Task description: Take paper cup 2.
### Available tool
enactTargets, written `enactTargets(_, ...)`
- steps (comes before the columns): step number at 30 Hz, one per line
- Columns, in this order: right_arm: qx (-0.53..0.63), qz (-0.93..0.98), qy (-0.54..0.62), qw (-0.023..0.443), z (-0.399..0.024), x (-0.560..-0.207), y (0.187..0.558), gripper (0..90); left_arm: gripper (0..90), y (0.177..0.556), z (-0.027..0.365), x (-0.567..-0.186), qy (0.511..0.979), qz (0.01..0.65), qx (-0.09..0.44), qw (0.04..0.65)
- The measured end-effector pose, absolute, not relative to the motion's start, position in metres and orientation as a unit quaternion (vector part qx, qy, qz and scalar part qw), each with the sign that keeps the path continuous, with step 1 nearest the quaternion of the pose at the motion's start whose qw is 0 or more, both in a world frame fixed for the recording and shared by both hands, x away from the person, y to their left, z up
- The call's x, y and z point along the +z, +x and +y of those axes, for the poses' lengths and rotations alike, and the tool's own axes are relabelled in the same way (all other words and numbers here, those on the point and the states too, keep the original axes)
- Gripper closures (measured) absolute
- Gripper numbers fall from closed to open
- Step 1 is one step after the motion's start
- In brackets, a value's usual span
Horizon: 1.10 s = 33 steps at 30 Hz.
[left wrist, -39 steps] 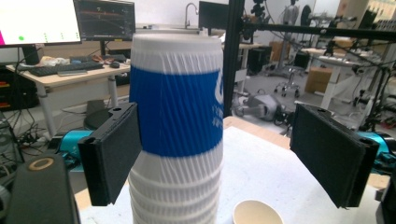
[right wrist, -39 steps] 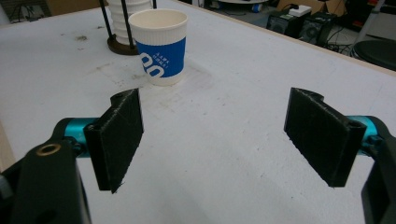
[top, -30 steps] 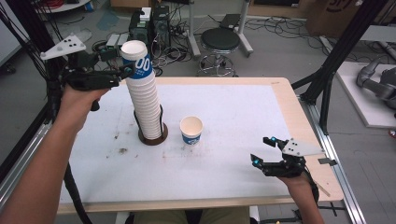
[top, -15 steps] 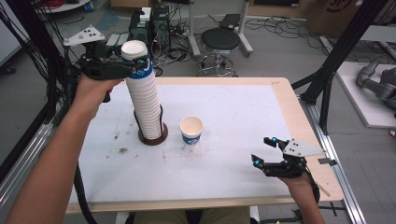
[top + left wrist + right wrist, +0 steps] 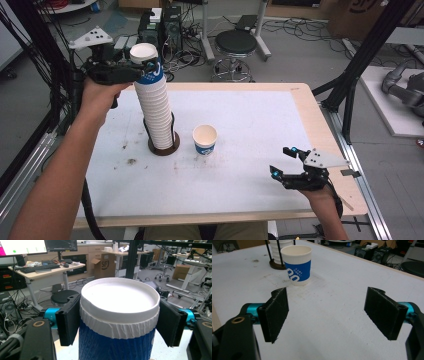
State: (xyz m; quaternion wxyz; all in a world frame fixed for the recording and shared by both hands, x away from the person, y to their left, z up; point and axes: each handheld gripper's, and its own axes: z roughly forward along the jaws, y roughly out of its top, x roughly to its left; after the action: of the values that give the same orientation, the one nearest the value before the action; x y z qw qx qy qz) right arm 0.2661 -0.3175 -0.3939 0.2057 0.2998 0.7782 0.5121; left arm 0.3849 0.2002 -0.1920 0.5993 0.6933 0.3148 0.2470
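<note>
White tabletop (image 5: 250, 120), lab bkgd. L gripper (image 5: 142, 70): jaws just closed, clamped on top blue-and-white paper cup (image 5: 120, 315) of tall stack (image 5: 157, 115). R gripper (image 5: 290, 167): jaws apart, empty.

The top cup (image 5: 145, 62) was white with a blue band, the single cup (image 5: 205, 139) likewise, on a stained white table (image 5: 250, 125).

Grey floor strewn with cables (image 5: 300, 30), black round stool (image 5: 235, 42), desk with keyboard (image 5: 46, 267), cardboard box (image 5: 105, 265)
</note>
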Motion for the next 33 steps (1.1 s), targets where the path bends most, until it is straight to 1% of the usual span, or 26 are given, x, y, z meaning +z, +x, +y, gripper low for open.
enactTargets(6, 0.512, 0.778, 0.302, 0.204, -0.317, -0.394, 0.266, 20.2, 28.5, 0.384, 0.201, -0.186, 0.686, 0.312, 0.249, 0.608)
enactTargets(18, 0.513, 0.779, 0.298, 0.205, -0.317, -0.394, 0.265, 20.2, 28.8, 0.373, 0.204, -0.158, 0.663, 0.299, 0.264, 0.633)
enactTargets(33, 0.511, 0.780, 0.299, 0.201, -0.315, -0.394, 0.265, 20.2, 29.3, 0.350, 0.228, -0.132, 0.621, 0.283, 0.279, 0.676)
